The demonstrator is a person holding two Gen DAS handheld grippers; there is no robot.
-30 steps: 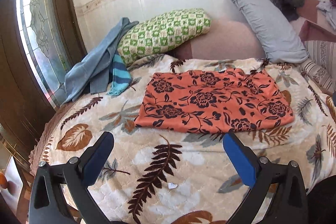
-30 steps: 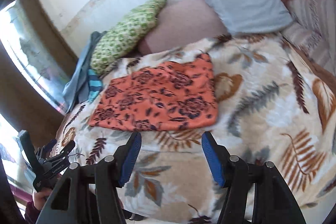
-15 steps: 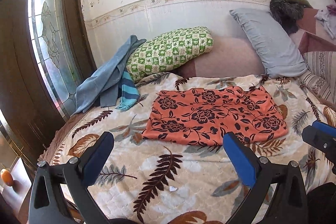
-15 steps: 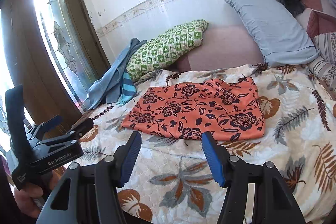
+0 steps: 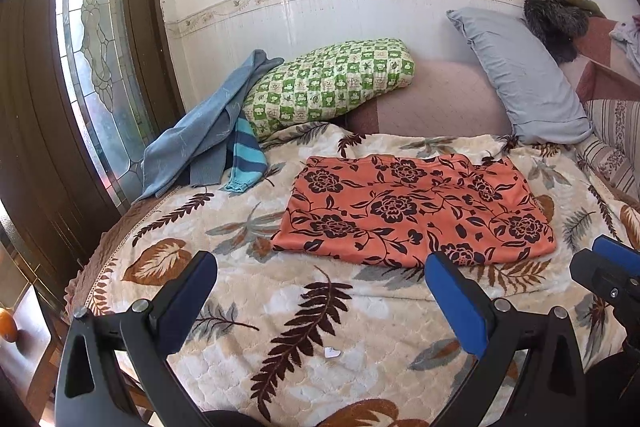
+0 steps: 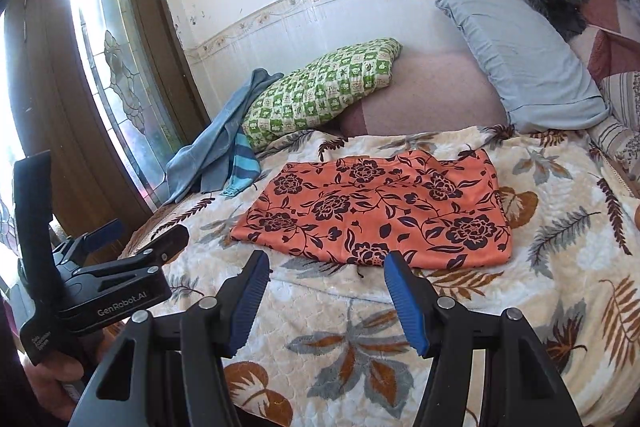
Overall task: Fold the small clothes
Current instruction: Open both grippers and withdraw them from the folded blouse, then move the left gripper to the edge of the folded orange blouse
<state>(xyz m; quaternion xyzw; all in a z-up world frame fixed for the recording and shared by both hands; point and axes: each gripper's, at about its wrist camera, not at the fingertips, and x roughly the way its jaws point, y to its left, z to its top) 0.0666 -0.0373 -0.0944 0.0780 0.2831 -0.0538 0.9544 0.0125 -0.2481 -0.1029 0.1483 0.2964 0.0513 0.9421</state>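
A: Status on the tongs?

B: Left gripper (image 5: 320,303) jaws spread wide, nothing between the pads. Right gripper (image 6: 326,301) also apart, a bit narrower, empty too. Both hang over the leaf-print blanket (image 5: 360,355), touching no cloth.

A: Where's the garment?

B: Orange floral cloth (image 6: 376,211) lies flat on the blanket, folded to a rough rectangle. Taking it as the landmark: both grippers sit at its near edge, short of it. Right gripper's pads frame that near edge in its own camera. Left one is off toward the near-left corner.

A: Anything else around it?

B: Beyond its far-left corner, a green checked pillow (image 5: 328,83). Left of that pillow, a blue-grey garment (image 5: 200,131) draped off the bed edge, with a striped teal sleeve (image 5: 246,163) poking out beneath. Beyond its far-right corner, a pale blue pillow (image 6: 520,63) leaning on the wall. Pink cushion (image 5: 432,99) directly behind it, between the two pillows.

A: Hands visible?

B: Left hand (image 6: 56,379) shows at the edge of the right camera, wrapped round the gripper handle.
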